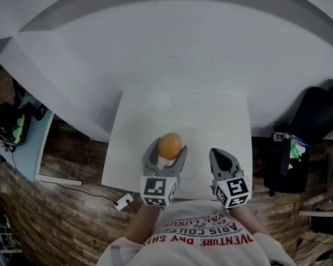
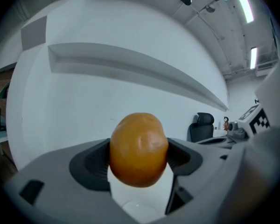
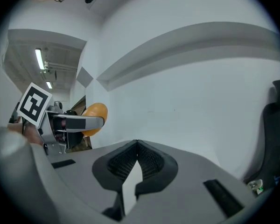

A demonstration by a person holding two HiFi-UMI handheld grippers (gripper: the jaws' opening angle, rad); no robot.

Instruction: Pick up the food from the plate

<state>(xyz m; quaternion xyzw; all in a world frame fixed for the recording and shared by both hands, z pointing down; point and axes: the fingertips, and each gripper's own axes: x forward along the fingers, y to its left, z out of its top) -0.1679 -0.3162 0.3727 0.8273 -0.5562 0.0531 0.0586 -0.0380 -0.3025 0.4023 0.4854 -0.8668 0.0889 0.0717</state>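
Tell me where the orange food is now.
Head view, near centre: the orange food is clamped in the left gripper over the white table, with the shut right gripper to its right.

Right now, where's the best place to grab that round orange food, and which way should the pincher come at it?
Across its widest middle, with one jaw on each rounded side, which is how the left gripper grips the orange food. It is smooth and egg-shaped, so a grip near either end would probably slip off. Coming in level from the person's side looks right.
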